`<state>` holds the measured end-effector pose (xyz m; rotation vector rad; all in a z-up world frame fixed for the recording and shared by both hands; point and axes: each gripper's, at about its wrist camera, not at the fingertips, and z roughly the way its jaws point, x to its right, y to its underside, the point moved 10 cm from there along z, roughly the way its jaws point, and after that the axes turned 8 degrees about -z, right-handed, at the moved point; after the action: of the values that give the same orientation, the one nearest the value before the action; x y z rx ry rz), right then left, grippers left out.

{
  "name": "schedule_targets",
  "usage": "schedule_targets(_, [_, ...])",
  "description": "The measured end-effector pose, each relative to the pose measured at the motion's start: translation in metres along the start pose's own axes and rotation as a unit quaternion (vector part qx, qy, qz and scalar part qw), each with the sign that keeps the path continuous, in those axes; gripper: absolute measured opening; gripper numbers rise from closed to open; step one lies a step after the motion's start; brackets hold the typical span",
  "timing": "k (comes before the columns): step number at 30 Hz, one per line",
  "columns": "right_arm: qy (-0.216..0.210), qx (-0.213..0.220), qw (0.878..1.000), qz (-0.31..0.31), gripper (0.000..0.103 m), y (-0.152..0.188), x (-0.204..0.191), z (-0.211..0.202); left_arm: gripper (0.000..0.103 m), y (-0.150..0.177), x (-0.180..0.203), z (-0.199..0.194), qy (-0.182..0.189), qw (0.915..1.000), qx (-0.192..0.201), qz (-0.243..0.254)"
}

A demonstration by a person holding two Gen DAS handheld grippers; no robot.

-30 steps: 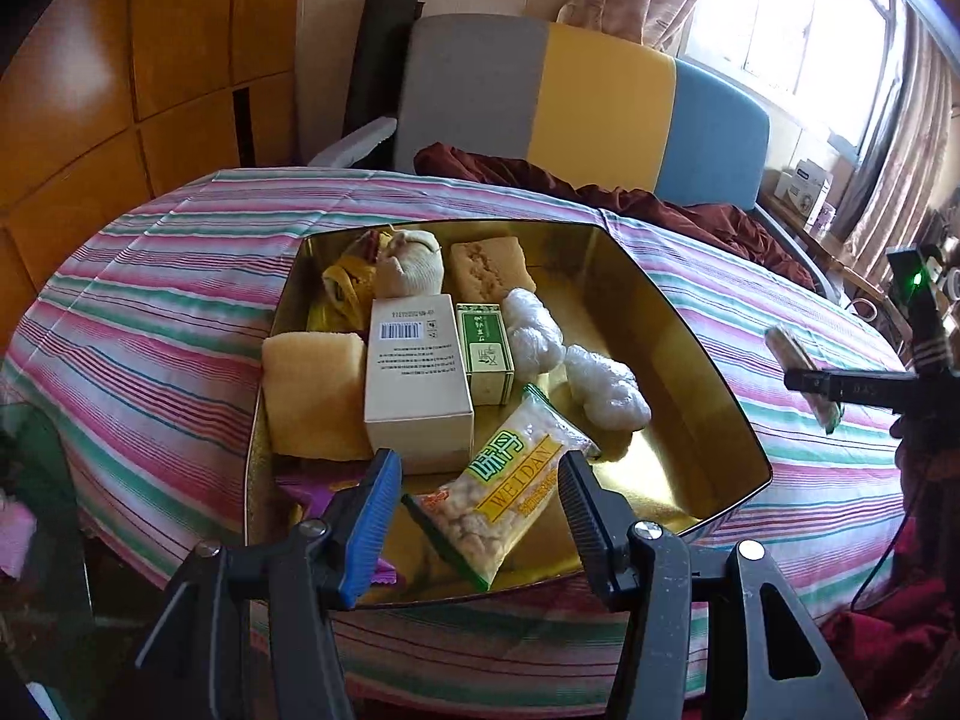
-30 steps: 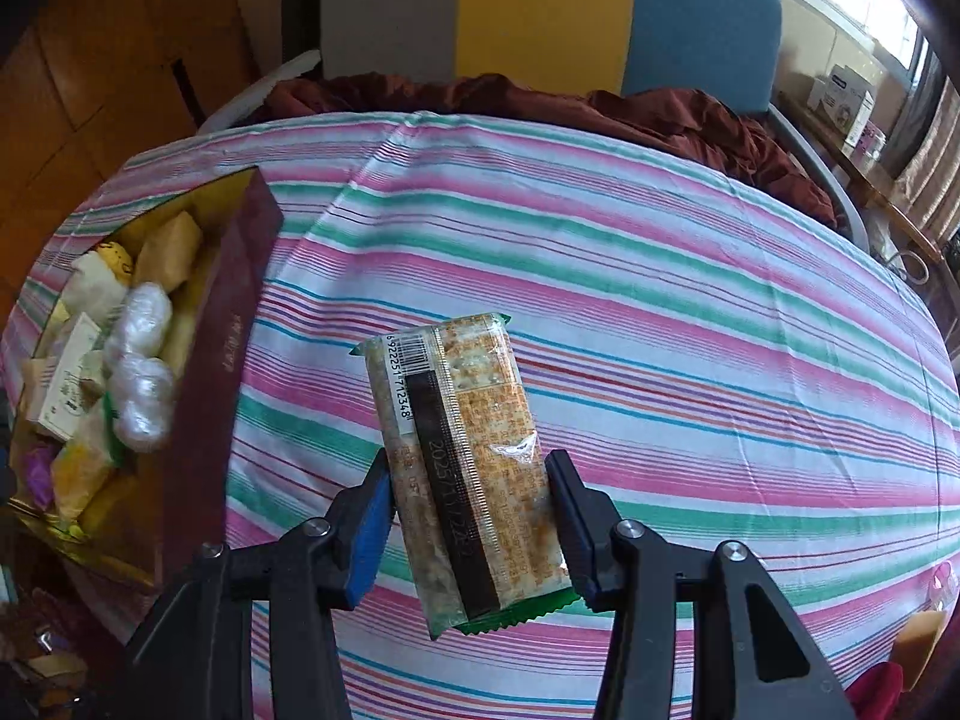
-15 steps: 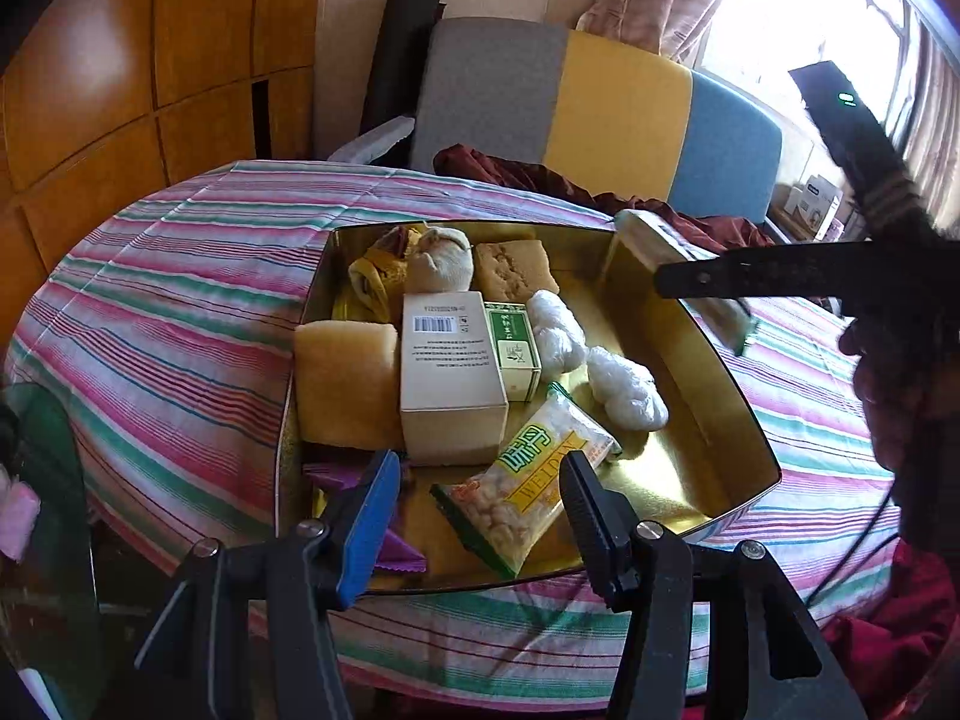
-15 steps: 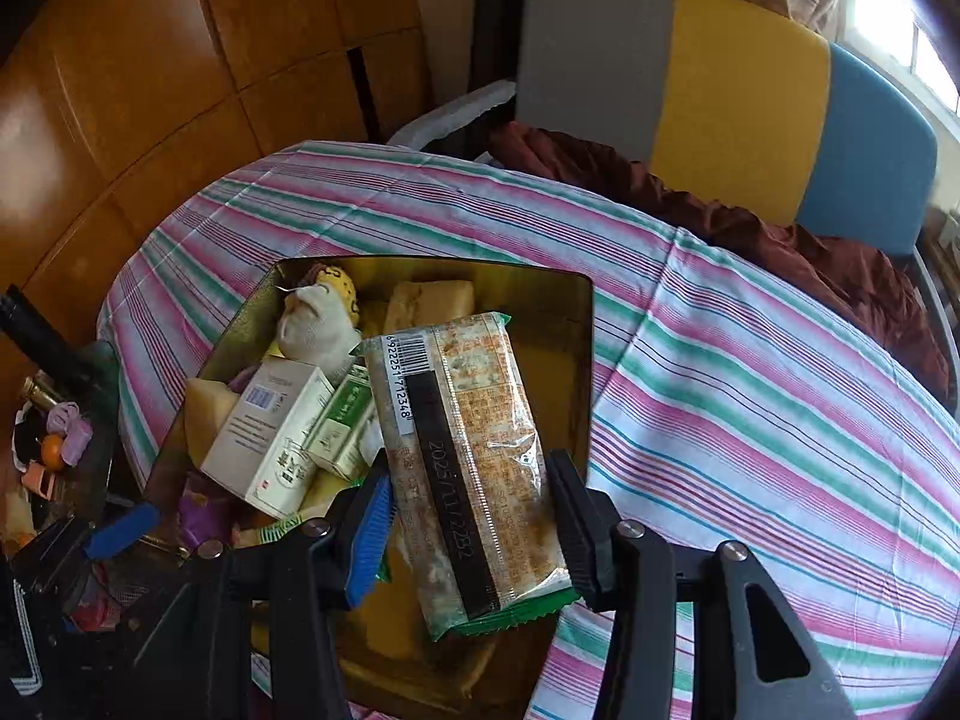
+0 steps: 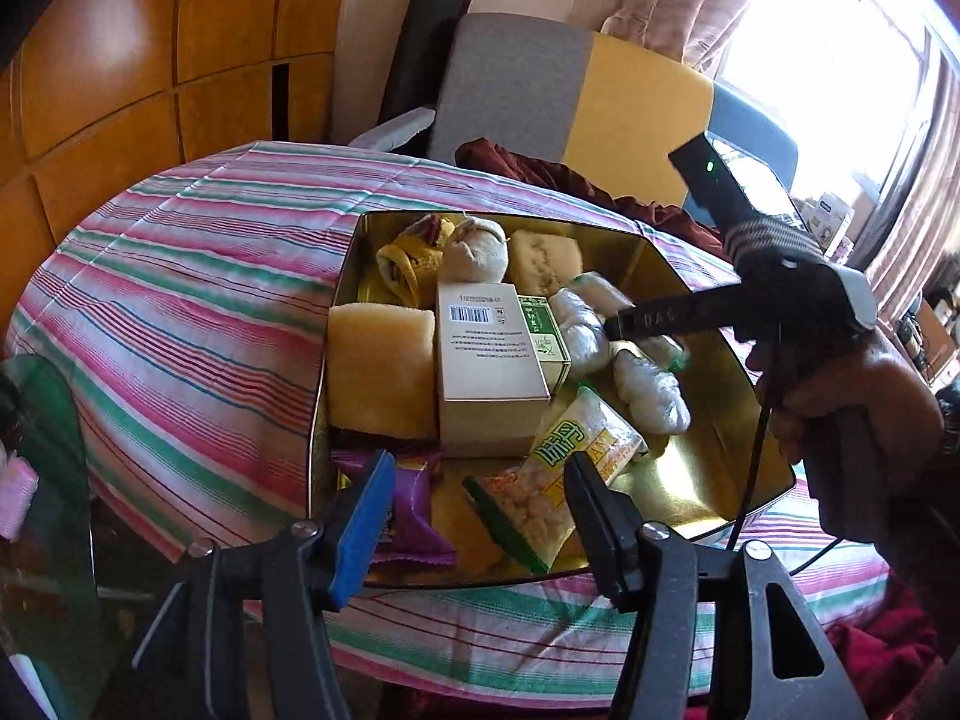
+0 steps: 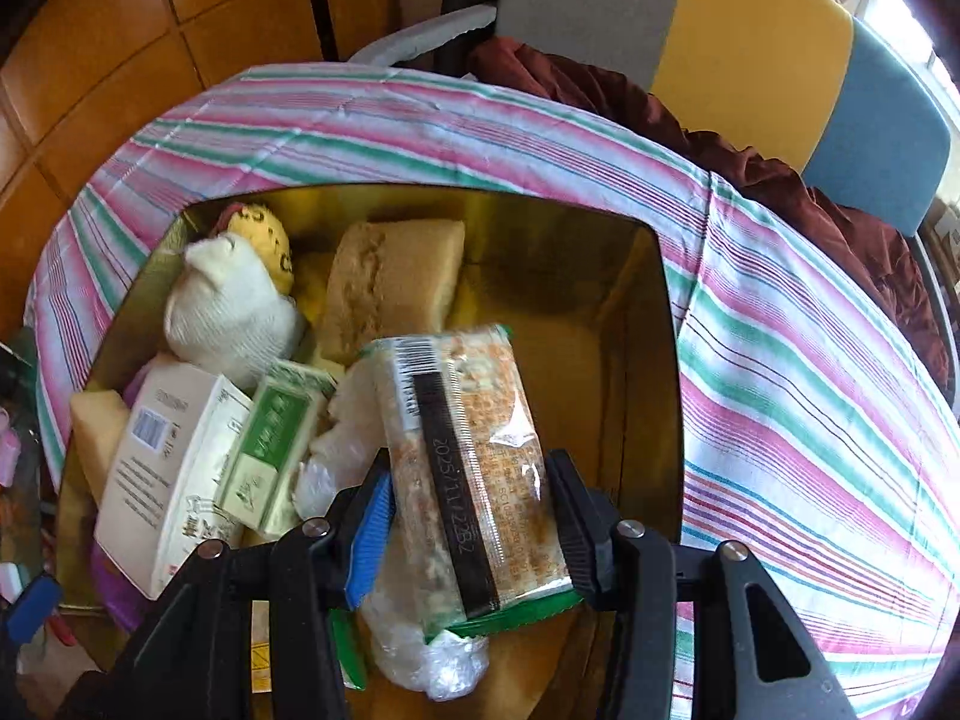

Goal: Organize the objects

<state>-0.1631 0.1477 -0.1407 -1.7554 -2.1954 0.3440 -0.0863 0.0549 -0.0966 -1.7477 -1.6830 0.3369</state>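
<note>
Already holding a white carton [image 6: 168, 468], green box [image 6: 270, 450] and other snacks, the gold tin [image 6: 660, 360] awaits the cracker packet [image 6: 474, 462] clamped above it by the right gripper [image 6: 468, 534], while the left gripper [image 5: 480, 516] opens, holding nothing.

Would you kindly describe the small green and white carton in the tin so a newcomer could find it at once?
On the striped tablecloth sits a gold rectangular metal tin full of snacks. Near its middle lies a large white cardboard box with a barcode. The small green and white carton lies beside that box, slimmer than it, the only green-printed box there.
</note>
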Motion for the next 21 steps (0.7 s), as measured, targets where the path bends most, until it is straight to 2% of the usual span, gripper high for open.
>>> schedule_targets(2, [-0.006,-0.005,1.000,0.003,0.049,0.004,0.000,0.002,0.071,-0.002,-0.002,-0.001,-0.006,1.0000,0.005,-0.002])
schedule_targets(11, [-0.026,0.032,0.999,0.027,0.052,0.017,0.005,-0.022,0.080,-0.006,0.000,-0.011,-0.024,0.9994,0.025,0.005])
schedule_targets(19, [-0.014,0.077,0.996,0.047,0.052,0.036,0.007,-0.052,0.093,-0.008,0.004,-0.019,-0.044,0.9982,0.039,0.011])
schedule_targets(21, [-0.003,0.089,0.995,0.051,0.055,0.045,0.008,-0.061,0.098,-0.008,0.006,-0.022,-0.046,0.9979,0.042,0.014])
